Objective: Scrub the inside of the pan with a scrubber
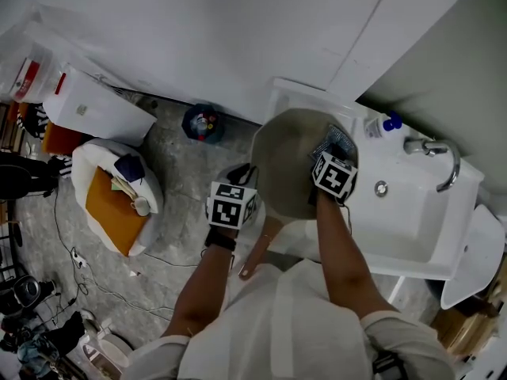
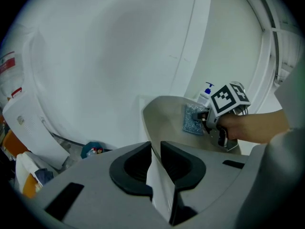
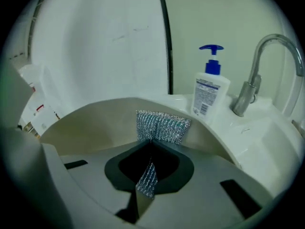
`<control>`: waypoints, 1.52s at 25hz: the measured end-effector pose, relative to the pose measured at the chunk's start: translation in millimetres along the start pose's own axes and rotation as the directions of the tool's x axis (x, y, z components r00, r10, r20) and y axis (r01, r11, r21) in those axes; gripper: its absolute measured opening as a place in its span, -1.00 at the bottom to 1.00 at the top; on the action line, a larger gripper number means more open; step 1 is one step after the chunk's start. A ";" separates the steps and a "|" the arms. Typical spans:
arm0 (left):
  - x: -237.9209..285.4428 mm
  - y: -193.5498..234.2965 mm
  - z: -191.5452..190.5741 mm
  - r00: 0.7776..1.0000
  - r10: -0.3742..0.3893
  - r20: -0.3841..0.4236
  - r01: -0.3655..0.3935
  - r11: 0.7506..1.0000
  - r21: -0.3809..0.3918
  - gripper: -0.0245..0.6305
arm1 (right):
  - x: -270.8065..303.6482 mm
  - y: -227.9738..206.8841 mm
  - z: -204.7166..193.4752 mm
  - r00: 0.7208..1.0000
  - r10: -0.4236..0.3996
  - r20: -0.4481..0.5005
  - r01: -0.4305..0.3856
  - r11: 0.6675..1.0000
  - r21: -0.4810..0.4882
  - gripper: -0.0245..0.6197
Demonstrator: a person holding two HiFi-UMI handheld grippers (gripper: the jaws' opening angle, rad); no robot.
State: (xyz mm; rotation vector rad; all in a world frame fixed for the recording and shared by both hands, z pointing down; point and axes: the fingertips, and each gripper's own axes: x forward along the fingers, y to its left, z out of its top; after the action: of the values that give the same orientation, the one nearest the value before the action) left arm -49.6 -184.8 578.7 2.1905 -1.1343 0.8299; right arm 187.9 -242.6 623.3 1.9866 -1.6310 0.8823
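Note:
The pan (image 1: 289, 161) is tilted over the left end of the white sink (image 1: 412, 212), its beige inside facing me and its wooden handle (image 1: 257, 252) pointing toward me. My left gripper (image 1: 244, 187) is shut on the pan's left rim (image 2: 159, 185), a thin pale wall clamped between the dark pads. My right gripper (image 1: 329, 155) is shut on a silver mesh scrubber (image 3: 162, 125). The scrubber (image 1: 334, 141) lies against the pan's inner wall near the far right rim. From the left gripper view, the scrubber (image 2: 193, 119) sits flat on the pan (image 2: 164, 116) ahead of the right gripper (image 2: 209, 119).
A soap pump bottle (image 3: 209, 90) and a chrome faucet (image 3: 264, 68) stand at the sink's back edge, right of the pan. On the floor to the left are a white bag with orange contents (image 1: 111, 200), a white box (image 1: 95, 108) and a small blue object (image 1: 203, 123).

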 end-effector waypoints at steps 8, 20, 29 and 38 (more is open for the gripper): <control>1.6 0.6 0.3 1.000 -0.004 0.005 0.004 1.000 -0.014 -0.71 | 26.0 101.0 -7.6 0.914 0.359 -0.191 -0.406 0.829 -0.384 -0.87; 1.2 4.2 -1.3 1.000 0.027 -0.010 -0.027 0.998 -0.063 -0.75 | -82.6 160.8 -117.5 0.420 0.572 -0.704 -0.907 0.266 -0.325 -0.87; 1.2 5.6 -0.9 0.999 0.038 -0.023 -0.039 0.998 -0.054 -0.76 | -74.6 95.7 -125.9 0.472 0.304 -0.827 -0.879 0.231 -0.417 -0.87; 0.8 5.8 2.1 0.999 0.039 -0.016 -0.040 0.998 -0.043 -0.76 | -11.5 68.7 -53.8 0.766 0.206 -0.609 -0.627 0.447 -0.638 -0.87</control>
State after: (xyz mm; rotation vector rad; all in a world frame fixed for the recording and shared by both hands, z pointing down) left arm -53.6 -189.6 578.9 2.1297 -1.1807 0.8297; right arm 108.7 -213.7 648.4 0.6302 -1.7959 0.4891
